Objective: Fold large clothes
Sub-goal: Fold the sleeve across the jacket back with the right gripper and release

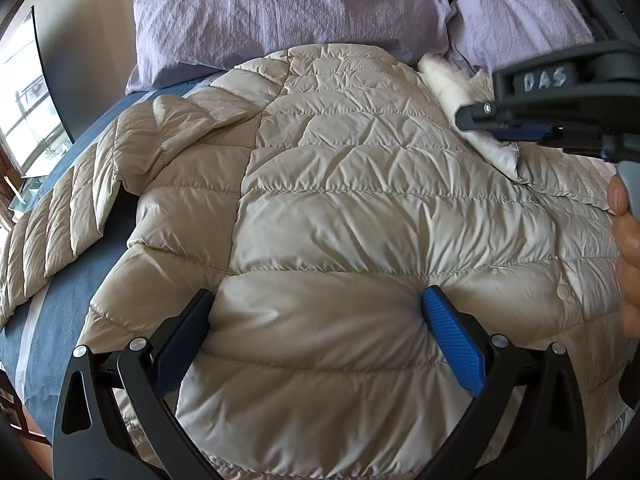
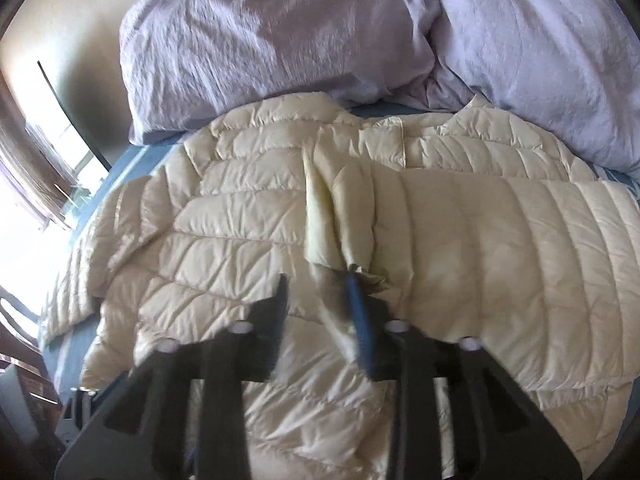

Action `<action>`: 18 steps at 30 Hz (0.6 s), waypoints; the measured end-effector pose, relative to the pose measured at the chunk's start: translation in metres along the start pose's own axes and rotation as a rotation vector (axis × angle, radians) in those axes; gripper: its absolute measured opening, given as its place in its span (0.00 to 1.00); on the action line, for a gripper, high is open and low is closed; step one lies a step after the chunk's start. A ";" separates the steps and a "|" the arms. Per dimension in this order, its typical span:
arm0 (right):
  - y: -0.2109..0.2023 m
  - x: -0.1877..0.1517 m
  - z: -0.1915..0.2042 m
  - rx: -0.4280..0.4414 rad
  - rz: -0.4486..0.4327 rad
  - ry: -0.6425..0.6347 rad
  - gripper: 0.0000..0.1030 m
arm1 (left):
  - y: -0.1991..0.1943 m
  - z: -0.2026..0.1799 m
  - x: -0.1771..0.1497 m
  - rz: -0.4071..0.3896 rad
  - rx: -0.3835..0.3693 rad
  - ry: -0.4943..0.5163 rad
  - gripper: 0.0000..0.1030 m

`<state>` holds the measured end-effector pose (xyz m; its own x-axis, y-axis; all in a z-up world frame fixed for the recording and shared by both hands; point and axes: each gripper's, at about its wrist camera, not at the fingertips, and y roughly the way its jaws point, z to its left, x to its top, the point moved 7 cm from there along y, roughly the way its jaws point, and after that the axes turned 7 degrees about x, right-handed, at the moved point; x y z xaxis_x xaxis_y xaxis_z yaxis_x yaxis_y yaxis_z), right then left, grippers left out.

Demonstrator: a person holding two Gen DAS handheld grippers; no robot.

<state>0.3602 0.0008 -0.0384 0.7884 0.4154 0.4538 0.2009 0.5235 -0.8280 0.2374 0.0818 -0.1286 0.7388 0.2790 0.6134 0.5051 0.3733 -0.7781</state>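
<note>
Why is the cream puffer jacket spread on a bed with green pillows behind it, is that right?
Nearly. The jacket is cream and lies spread on the bed, but the pillows behind it are pale lilac, not green. Both views show them, the right wrist view most fully.

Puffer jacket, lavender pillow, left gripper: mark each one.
Puffer jacket (image 1: 360, 184): left wrist view, quilted back panel.
Lavender pillow (image 2: 272, 52): right wrist view, middle of its crinkled cover.
Left gripper (image 1: 320, 308): left wrist view, midway between its fingertips.
</note>
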 end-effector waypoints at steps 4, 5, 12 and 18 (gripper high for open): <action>-0.019 0.010 -0.014 -0.045 -0.073 0.019 0.36 | 0.000 -0.001 0.000 0.000 -0.001 -0.001 0.99; -0.020 0.011 -0.020 -0.068 -0.078 0.027 0.36 | 0.000 -0.002 -0.001 0.000 -0.001 -0.001 0.99; -0.026 0.013 -0.071 -0.191 -0.101 0.112 0.36 | 0.000 -0.002 -0.001 0.000 -0.001 -0.001 0.99; -0.025 0.012 -0.093 -0.303 -0.113 0.118 0.42 | -0.001 -0.002 -0.001 0.001 -0.002 -0.001 0.99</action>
<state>0.4185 -0.0762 -0.0426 0.8094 0.2696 0.5217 0.4402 0.3095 -0.8429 0.2375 0.0795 -0.1289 0.7386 0.2802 0.6131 0.5055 0.3714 -0.7788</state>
